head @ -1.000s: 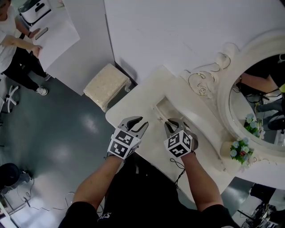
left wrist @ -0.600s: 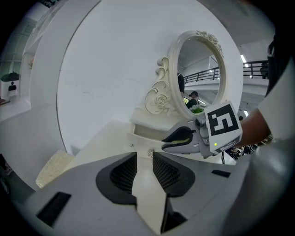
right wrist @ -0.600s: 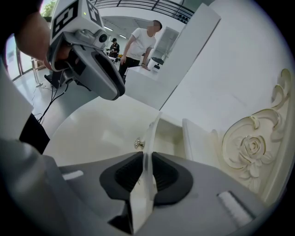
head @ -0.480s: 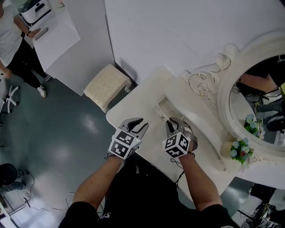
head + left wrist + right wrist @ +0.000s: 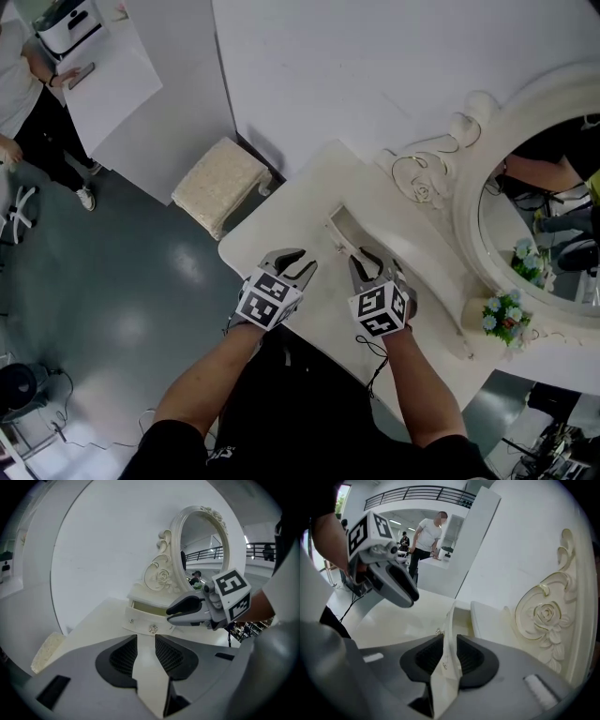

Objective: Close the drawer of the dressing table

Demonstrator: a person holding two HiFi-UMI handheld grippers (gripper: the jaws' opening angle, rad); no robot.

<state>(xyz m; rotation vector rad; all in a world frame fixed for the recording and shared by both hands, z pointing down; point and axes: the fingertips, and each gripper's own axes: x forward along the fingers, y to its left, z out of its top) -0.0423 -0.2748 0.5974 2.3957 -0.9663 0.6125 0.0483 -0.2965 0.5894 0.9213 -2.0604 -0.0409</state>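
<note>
The cream dressing table (image 5: pixel 281 234) has a small drawer (image 5: pixel 339 228) pulled out, its front (image 5: pixel 147 620) bearing a crystal knob (image 5: pixel 153 629). My right gripper (image 5: pixel 367 259) straddles the right end of that drawer front (image 5: pixel 448 630); its jaws are opening and the panel stands between the pads with a slight gap. My left gripper (image 5: pixel 294 263) hovers open over the table top to the left of the drawer, nothing between its fingers. In the left gripper view the table top shows through the gap of the left gripper (image 5: pixel 146 639).
An oval mirror (image 5: pixel 544 216) in a carved frame rises behind the drawer. A small flower bunch (image 5: pixel 502 314) stands at the table's right. A padded stool (image 5: pixel 220 183) sits on the floor to the left. A person (image 5: pixel 19 103) stands by a white desk far left.
The right gripper's jaws have widened around the drawer front. Both hands have stayed almost in place. The person at the far left has shifted.
</note>
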